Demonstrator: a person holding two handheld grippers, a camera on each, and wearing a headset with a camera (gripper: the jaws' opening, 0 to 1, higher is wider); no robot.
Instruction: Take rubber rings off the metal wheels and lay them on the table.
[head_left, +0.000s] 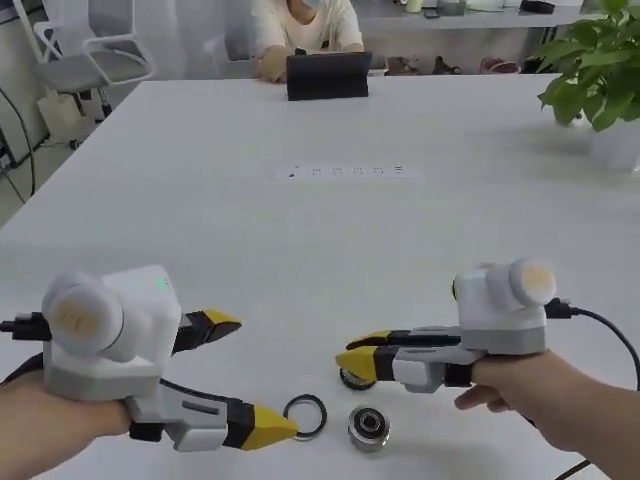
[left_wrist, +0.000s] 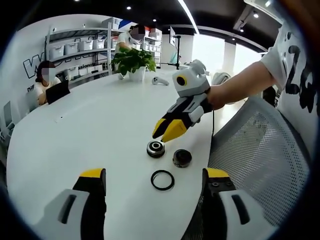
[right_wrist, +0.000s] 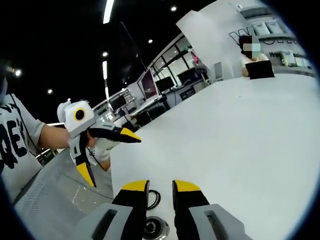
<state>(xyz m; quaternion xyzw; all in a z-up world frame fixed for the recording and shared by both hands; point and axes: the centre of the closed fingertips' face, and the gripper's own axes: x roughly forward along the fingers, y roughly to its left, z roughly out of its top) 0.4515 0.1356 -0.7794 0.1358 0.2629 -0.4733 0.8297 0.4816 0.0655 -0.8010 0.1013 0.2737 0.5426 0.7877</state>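
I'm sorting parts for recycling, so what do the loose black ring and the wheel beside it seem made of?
Loose ring: probably rubber, matte black, thin, no glint. Wheel: apparently metal, silvery shine on its face; whether its darker parts are rubber is unclear.

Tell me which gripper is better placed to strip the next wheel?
Probably the right gripper: its tips sit right beside a wheel. The left gripper hangs open by the loose ring already lying on the table.

Both units I'm driving have white-grey housings and black jaws with yellow tips: left gripper (head_left: 250, 375), right gripper (head_left: 352, 354). Black cable (head_left: 605, 330) off each rear. White tee (right_wrist: 15, 135), black lettering.
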